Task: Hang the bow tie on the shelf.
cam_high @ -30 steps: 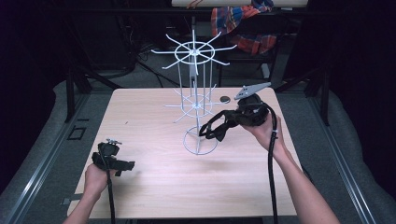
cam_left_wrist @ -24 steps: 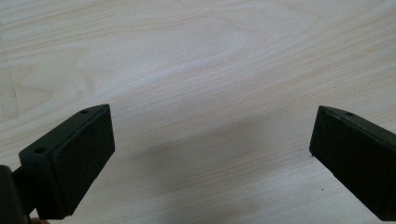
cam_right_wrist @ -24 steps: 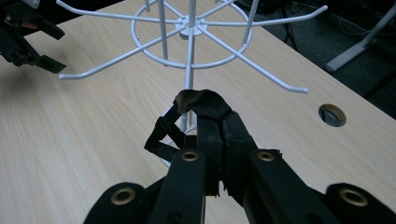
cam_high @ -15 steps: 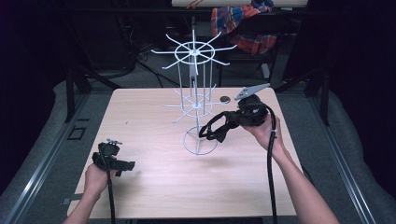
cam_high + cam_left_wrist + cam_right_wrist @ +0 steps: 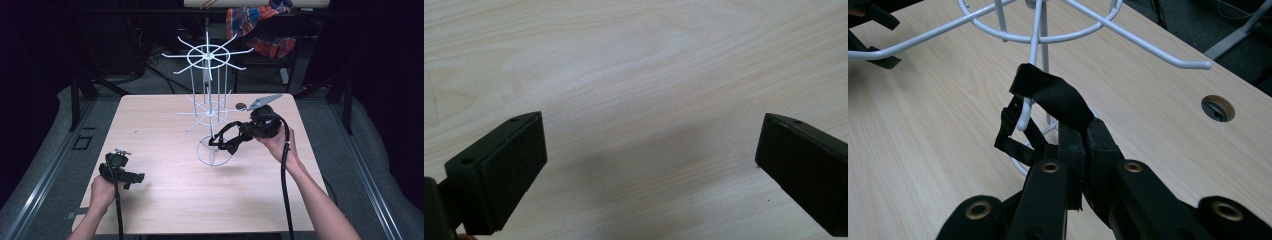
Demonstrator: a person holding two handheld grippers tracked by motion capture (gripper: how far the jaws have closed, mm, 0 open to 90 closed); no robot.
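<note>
A white wire display rack stands mid-table, with a ring base and two tiers of hook arms. My right gripper is by its base, shut on a black strap. The strap loops over the upturned tip of a lower hook arm, and a black buckle end hangs below it. My left gripper rests low over the wooden table at the front left. Its jaws stand wide open above bare wood, its pads holding nothing.
A round cable hole lies in the table's far right part, seen also as the hole behind the rack. Black cables trail from both grippers toward the front edge. A plaid cloth hangs beyond the table.
My right gripper has shifted slightly with the strap near the rack's base. The left gripper has stayed put.
</note>
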